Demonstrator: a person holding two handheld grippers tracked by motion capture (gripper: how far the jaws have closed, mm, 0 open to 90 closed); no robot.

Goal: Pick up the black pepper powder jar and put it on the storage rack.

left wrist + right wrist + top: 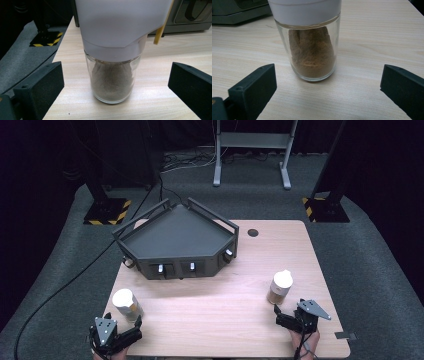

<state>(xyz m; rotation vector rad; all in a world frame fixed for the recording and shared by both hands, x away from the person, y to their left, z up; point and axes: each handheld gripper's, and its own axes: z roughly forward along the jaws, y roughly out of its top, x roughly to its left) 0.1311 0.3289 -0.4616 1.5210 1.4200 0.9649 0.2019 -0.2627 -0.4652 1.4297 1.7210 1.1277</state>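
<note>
Nearest to us, at the bottom edge of the high view, the left gripper and the right gripper rest low over the near edge of the wooden table, each held by a hand that comes in from below. We see both sets of jaws spread wide, gripping nothing. In the left gripper view the jaws stand far apart on either side of the left jar, a clear glass jar with a white cap and a grey-brown powder inside; the jar stands upright on the table between them, touching neither. A thin yellow strip hangs at the cap's right side; we cannot tell what it is, perhaps a label edge. In the high view this jar sits just beyond the left gripper, near the table's left edge. In the right gripper view the jaws are likewise wide, and the right jar, glass with a white cap and an orange-brown powder heaped against one side, stands upright ahead of and between them, clear of both. From above, that jar is just beyond the right gripper, well apart from the left jar. Farther back, toward the table's far left, sits a dark grey tray with angled sides and raised rails, its flat floor bare. A small dark hole marks the table near its far edge.
</note>
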